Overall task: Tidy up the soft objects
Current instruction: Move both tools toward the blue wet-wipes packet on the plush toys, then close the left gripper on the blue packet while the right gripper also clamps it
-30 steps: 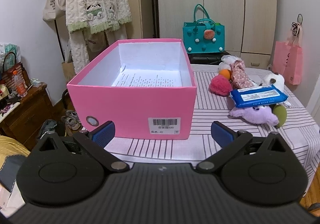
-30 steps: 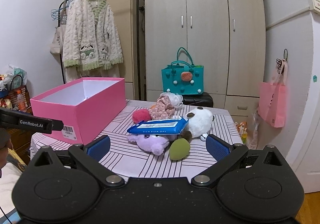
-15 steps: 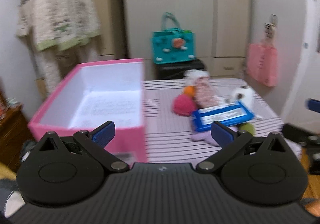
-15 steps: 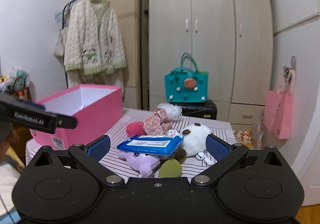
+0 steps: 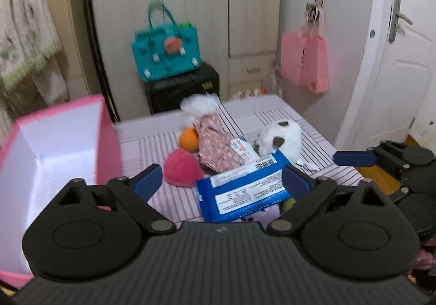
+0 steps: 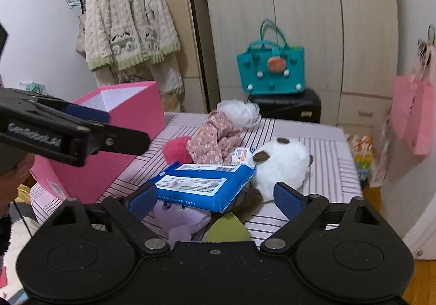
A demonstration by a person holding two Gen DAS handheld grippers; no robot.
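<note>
A glossy blue wipes pack [image 5: 242, 190] lies mid-frame on fuzzy plush toys [image 6: 280, 163] on the striped table [image 5: 152, 141]. Left gripper [image 5: 222, 182] and right gripper [image 6: 215, 200]: jaws wide, closing, gripping nothing. Pink box [image 5: 54, 147] stands left.

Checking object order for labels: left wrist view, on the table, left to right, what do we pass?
pink box → pink fuzzy ball → floral cloth → white plush. Orange ball and blue wipes pack overlap others, so left out.
</note>
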